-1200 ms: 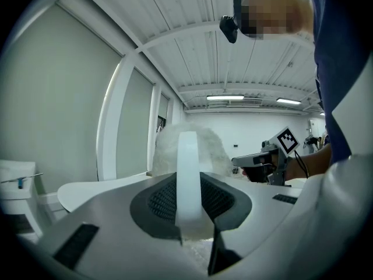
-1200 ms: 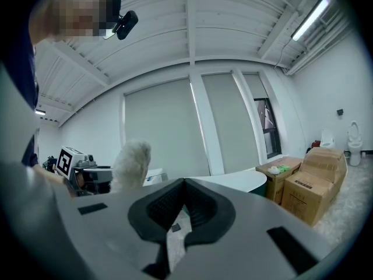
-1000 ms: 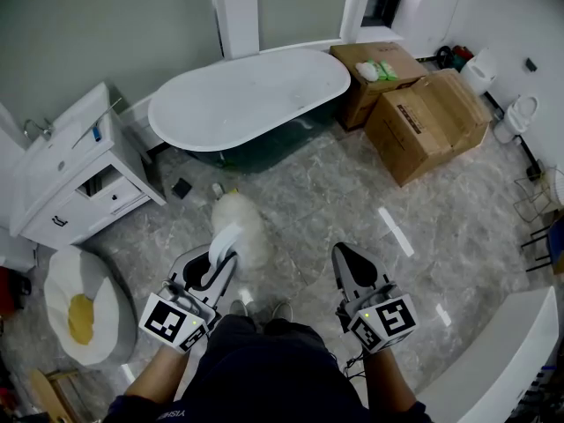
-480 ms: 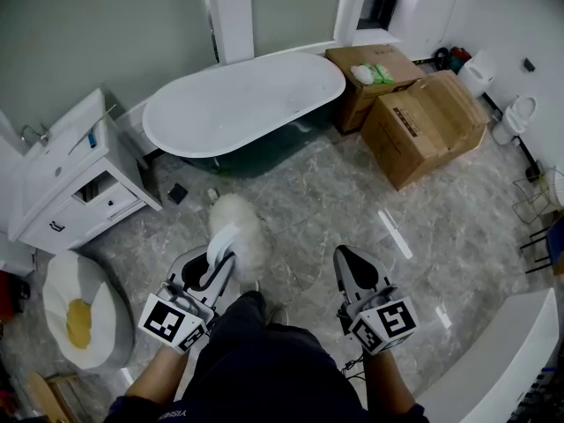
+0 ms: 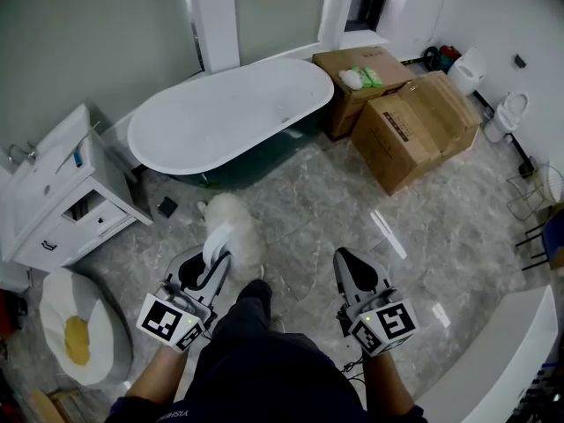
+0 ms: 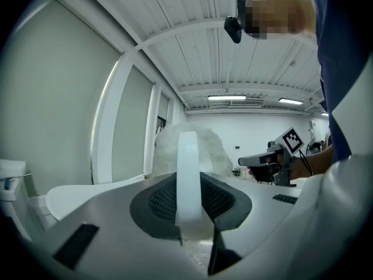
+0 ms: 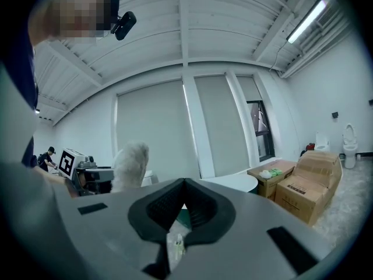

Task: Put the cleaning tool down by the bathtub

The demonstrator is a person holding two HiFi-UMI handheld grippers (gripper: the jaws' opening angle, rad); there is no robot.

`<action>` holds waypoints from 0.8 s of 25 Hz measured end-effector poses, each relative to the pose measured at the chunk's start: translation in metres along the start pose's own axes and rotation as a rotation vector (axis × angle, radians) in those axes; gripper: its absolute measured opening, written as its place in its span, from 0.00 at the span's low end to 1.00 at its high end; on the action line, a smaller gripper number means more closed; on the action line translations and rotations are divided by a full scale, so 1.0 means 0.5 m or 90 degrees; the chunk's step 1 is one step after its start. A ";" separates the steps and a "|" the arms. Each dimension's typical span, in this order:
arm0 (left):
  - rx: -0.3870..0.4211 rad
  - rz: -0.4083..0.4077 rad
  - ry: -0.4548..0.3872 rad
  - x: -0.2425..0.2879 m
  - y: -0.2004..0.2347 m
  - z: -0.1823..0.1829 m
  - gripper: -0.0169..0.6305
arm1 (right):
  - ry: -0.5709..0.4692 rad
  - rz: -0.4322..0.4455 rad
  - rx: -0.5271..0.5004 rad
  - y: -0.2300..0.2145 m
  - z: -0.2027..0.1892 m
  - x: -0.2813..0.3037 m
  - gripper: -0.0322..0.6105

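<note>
Marble floor [image 5: 344,192], bathtub [image 5: 229,113] ahead | your left gripper [image 5: 210,261] clamps the cleaning tool [image 5: 233,223] by its white handle, fluffy head forward, likely to keep it off the floor | tool not yet by the tub | your right gripper [image 5: 349,270] closed, empty.

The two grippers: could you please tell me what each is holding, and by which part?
The left gripper grips the fluffy white duster by its flat white handle; the right gripper is shut on nothing.

Bright, even light came from ceiling tubes [image 6: 230,97]; glare streaked the floor [image 5: 388,233] right of the bathtub [image 5: 231,113]; gripper views were bowed and dark-edged.
</note>
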State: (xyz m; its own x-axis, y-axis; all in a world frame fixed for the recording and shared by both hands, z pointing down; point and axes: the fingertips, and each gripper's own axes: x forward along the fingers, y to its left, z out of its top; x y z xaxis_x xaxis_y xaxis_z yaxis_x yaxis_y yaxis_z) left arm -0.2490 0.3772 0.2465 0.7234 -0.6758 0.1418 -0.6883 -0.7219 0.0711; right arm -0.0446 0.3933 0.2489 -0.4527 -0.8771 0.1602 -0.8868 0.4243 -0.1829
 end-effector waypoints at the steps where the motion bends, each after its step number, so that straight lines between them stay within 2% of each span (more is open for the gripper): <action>1: -0.002 -0.002 0.002 0.013 0.009 -0.001 0.19 | 0.002 -0.004 0.001 -0.010 0.001 0.010 0.06; 9: -0.009 -0.025 0.014 0.138 0.100 -0.001 0.19 | 0.014 -0.024 0.016 -0.089 0.008 0.120 0.06; 20: -0.021 -0.048 0.030 0.292 0.285 0.024 0.19 | 0.035 -0.050 0.024 -0.175 0.052 0.316 0.06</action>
State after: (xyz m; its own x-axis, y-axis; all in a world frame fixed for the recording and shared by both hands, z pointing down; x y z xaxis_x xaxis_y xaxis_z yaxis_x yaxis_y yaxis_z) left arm -0.2408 0.1741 0.2655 0.7707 -0.6112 0.1805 -0.6337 -0.7650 0.1152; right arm -0.0358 0.2118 0.2648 -0.3873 -0.8933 0.2282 -0.9161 0.3451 -0.2039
